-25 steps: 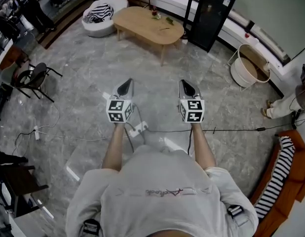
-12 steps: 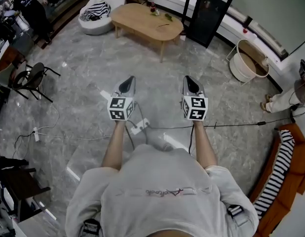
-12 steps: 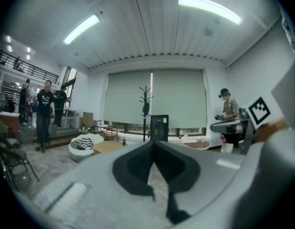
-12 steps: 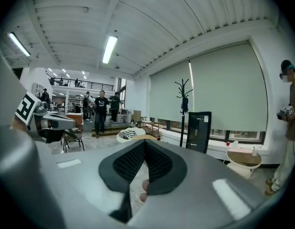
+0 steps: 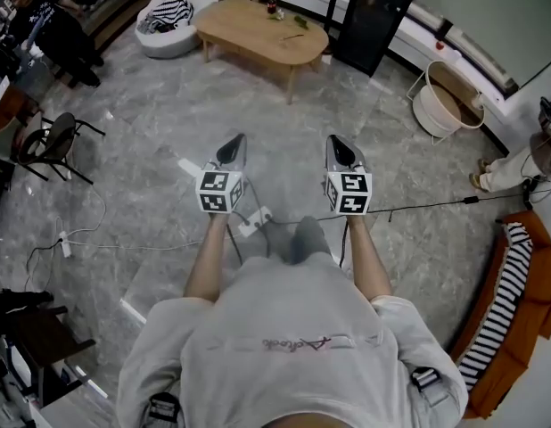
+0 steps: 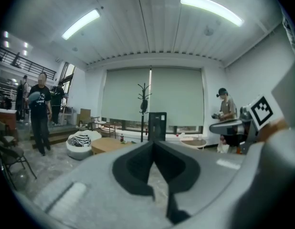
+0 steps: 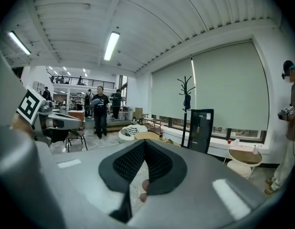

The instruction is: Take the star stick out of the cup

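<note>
Out on the grey marble floor point(image 5: 160, 123), the head view shows the person standing well apart from the wooden table point(image 5: 244, 32). The left gripper point(image 5: 233, 146) and right gripper point(image 5: 338, 149) are held side by side in front of the body, both aimed roughly toward that table. Neither the cup nor the star stick can be made out. A few small things sit near the table's far edge, too small to name, and that is only my best guess at where the cup stands. A power strip point(image 5: 251, 226) and its cables lie on the floor just below the hands, so the walk in wants a step over or round them. In the left gripper view the tongs are pressed together tip to tip with nothing between them, and the table shows low and to the left beyond them, beside a white beanbag point(image 6: 79, 144). In the right gripper view the tongs are likewise closed and empty, with the table just above their tips. To do this well, get close enough for the cup to read plainly. Spread one pair of tongs before reaching in and brace the cup with the other. Then pinch the stick on its shaft and lift straight up, so the cup does not tip.
</note>
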